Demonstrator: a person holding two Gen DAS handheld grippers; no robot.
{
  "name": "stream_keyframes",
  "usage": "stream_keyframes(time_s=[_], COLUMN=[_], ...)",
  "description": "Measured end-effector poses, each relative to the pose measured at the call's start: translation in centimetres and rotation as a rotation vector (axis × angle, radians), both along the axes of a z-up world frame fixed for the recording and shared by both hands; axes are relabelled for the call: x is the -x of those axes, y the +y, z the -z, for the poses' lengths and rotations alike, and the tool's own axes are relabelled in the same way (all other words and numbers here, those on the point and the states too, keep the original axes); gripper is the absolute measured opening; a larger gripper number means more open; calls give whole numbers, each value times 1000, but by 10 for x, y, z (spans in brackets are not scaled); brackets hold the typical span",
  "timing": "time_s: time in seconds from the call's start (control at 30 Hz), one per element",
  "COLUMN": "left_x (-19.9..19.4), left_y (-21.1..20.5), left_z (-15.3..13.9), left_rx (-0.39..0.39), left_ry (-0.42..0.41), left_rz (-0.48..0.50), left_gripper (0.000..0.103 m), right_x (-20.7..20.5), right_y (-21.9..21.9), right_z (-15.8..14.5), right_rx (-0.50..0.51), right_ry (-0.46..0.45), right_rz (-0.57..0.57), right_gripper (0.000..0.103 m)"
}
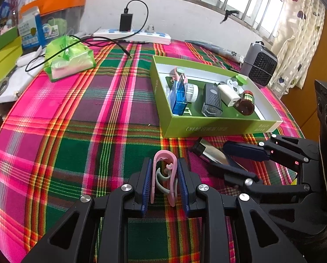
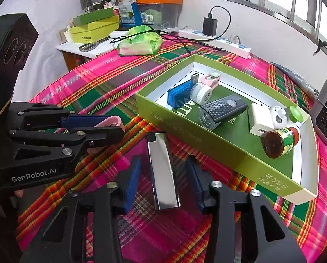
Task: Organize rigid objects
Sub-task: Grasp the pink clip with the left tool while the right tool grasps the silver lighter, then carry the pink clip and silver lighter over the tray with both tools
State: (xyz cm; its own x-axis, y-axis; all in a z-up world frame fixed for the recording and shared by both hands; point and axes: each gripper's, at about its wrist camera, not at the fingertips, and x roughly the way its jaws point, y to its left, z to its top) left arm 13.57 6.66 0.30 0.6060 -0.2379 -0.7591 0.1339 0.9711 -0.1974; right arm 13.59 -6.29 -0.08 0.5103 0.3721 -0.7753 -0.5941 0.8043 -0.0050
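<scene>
Jaws of the left gripper [image 1: 164, 180] were clamped on a pink clip [image 1: 165, 171], held just short of the green box [image 1: 218, 127]. Right gripper [image 2: 163, 179] straddled a silver lighter [image 2: 163, 173] lying on the surface beside the box's near wall — jaws apart, pads not visibly pressing. Best to close squarely on its long sides before lifting — the metal looked slippery.
</scene>
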Motion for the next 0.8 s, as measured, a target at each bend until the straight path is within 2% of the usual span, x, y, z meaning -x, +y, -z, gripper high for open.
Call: stream_keyframes(time_s=[0.1,0.8], left_x=[0,2], left_y=[-1,-10], left_z=[0,-2], left_rx=[-8,-67], left_ry=[-1,-10], left_rz=[-1,7], left_gripper=[23,22], right_x=[2,7], right_y=[0,-6], right_z=[0,-4], right_rx=[0,-32], right_ry=[-2,0], right_rz=[-10,24], right_gripper=[25,24])
